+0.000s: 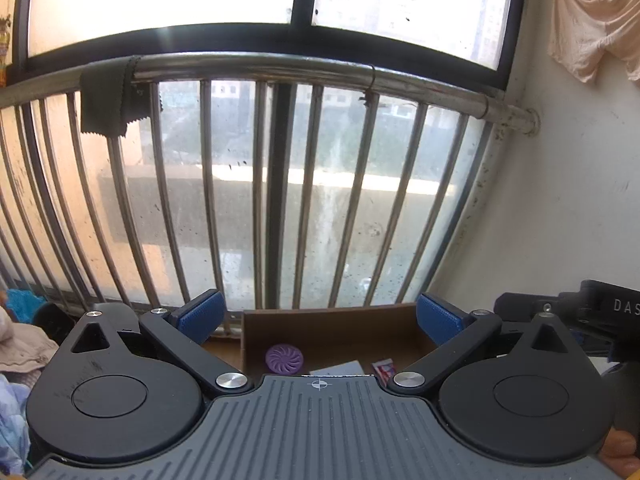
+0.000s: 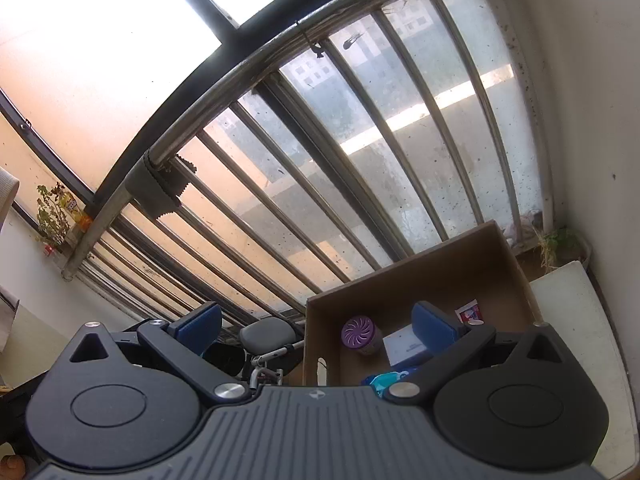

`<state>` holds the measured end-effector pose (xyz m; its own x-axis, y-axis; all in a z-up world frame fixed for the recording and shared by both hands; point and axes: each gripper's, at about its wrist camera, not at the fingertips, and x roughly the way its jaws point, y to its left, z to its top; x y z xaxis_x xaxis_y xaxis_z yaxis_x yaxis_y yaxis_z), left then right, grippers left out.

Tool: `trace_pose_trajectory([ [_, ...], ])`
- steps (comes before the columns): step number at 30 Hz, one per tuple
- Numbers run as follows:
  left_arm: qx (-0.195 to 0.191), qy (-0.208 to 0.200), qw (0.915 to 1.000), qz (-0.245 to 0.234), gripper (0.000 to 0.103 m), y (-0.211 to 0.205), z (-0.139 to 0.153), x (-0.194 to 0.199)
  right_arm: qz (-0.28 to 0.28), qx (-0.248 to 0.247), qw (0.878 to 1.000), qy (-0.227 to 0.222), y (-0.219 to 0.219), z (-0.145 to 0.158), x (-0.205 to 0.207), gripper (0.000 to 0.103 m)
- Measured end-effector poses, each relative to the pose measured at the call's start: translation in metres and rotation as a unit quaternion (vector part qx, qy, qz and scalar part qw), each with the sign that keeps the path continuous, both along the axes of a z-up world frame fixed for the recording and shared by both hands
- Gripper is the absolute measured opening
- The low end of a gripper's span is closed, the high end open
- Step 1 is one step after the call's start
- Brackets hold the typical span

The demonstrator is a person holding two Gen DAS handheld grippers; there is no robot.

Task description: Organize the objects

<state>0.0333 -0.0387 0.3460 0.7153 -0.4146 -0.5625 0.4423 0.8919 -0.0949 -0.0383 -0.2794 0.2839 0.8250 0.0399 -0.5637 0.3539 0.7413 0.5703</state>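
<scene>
A brown cardboard box (image 1: 332,326) stands below the window railing. In it lie a purple round-lidded jar (image 1: 284,359), a white carton (image 1: 336,369) and a small red and white packet (image 1: 384,369). My left gripper (image 1: 320,316) hangs above the box, open wide with nothing between its blue pads (image 1: 200,316). In the right wrist view the same box (image 2: 420,276) holds the purple jar (image 2: 360,334), the white carton (image 2: 402,346), the red packet (image 2: 468,312) and a blue wrapper (image 2: 390,380). My right gripper (image 2: 318,326) is also open and holds nothing, above the box's left wall.
A metal railing (image 1: 280,64) with vertical bars runs before the window, a dark cloth (image 1: 116,100) draped over it. Clothes pile (image 1: 20,356) at left. The right gripper's body (image 1: 580,312) shows at right. White board (image 2: 580,320), potted plant (image 2: 560,244) and grey seat (image 2: 268,334) flank the box.
</scene>
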Motion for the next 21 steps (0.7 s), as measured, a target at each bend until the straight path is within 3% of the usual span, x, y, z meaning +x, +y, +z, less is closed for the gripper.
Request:
trace_pose_trajectory([
  [8,0.049,-0.039,0.9979,-0.016,0.102,-0.016,0.005,-0.02,-0.014,-0.059,0.998,0.009,0.013,0.012,-0.006,0.103],
  [12,0.059,-0.053,0.9965,-0.028,0.102,-0.023,0.002,-0.028,-0.029,-0.121,0.992,0.029,0.024,0.021,-0.01,0.103],
  [16,0.042,-0.037,0.9983,-0.015,0.102,-0.022,-0.005,-0.03,-0.05,-0.208,0.976,0.044,0.04,0.03,-0.016,0.103],
  [21,0.028,0.019,0.9994,-0.002,0.102,-0.015,-0.028,-0.022,-0.087,-0.298,0.948,0.062,0.055,0.025,-0.023,0.103],
])
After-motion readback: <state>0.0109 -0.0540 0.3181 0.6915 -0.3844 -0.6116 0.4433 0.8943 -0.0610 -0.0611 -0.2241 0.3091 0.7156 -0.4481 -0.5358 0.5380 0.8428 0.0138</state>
